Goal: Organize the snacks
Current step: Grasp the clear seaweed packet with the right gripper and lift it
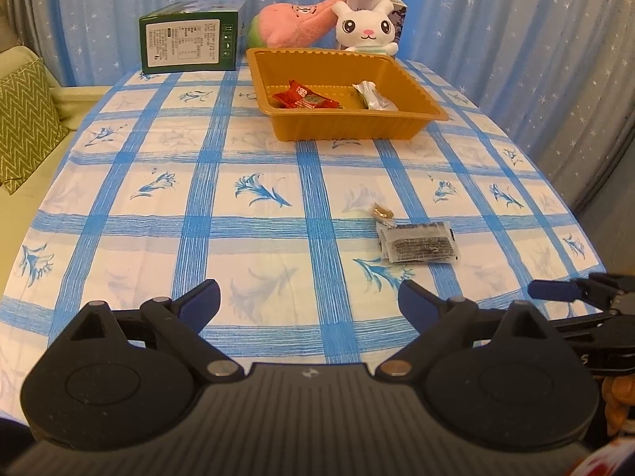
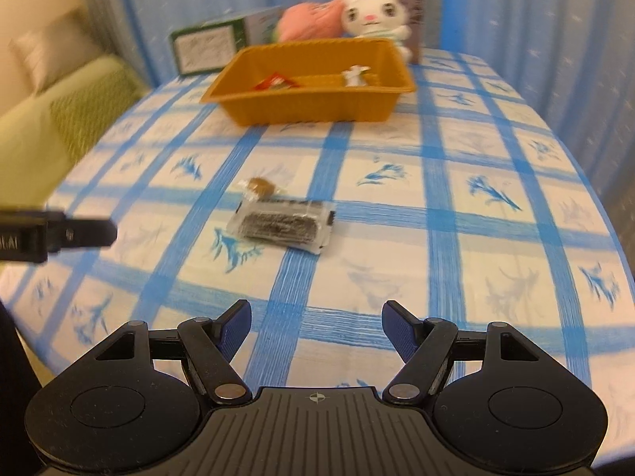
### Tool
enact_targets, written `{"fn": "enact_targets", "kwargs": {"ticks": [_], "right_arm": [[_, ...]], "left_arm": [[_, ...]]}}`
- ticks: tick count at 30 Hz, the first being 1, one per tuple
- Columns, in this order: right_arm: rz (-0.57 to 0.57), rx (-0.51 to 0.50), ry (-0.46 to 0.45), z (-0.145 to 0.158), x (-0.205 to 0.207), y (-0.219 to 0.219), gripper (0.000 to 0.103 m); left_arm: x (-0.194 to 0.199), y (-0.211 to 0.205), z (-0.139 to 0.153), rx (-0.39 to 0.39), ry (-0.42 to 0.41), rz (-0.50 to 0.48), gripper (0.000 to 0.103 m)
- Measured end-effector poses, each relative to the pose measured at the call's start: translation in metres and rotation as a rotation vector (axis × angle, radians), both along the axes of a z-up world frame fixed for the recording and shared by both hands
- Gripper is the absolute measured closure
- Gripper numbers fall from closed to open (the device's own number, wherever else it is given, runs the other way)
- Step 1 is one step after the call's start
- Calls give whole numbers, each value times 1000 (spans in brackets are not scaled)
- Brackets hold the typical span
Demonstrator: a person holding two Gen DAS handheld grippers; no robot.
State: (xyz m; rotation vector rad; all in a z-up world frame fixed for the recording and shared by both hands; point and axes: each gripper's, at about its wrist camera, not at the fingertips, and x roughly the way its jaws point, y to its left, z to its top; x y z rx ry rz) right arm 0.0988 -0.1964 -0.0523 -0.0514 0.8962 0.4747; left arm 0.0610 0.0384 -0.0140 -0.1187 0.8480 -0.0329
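My left claw [image 1: 308, 297] and right claw [image 2: 316, 319] are matt black plastic with ribbed blue pads. The table [image 1: 254, 246] wears a woven cloth with a flat finish. The orange tray [image 1: 349, 129] is glossy moulded plastic. The dark snack packet [image 2: 282, 227] has shiny clear wrap. The rabbit toy [image 1: 367, 27] is soft plush.

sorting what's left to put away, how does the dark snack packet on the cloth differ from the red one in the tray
The dark snack packet lies out on the tablecloth, near both grippers; the red snack packet already sits inside the orange tray. The dark one has a clear wrapper showing dark contents; the red one is opaque and printed. The dark one lies flat; the red one looks tilted. Both are small sealed snacks.
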Motion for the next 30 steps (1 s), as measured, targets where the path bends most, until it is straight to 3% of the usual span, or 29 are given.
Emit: {"fn": "enact_targets", "kwargs": {"ticks": [9, 18, 25, 27, 28, 30], "right_arm": [[272, -133, -93, -6, 25, 28, 30], [544, -274, -170, -16, 65, 55, 31], [723, -316, -144, -25, 87, 79, 31], [734, -306, -110, -27, 94, 84, 36], [737, -303, -87, -28, 97, 85, 47], [730, -316, -69, -30, 99, 88, 54]], "left_arm": [[28, -7, -7, 116, 9, -159, 8], [59, -2, -13, 224, 14, -257, 8], [75, 4, -16, 244, 23, -295, 8], [78, 5, -16, 248, 25, -300, 8], [79, 5, -15, 247, 25, -302, 8], [80, 6, -14, 242, 22, -301, 8]]}}
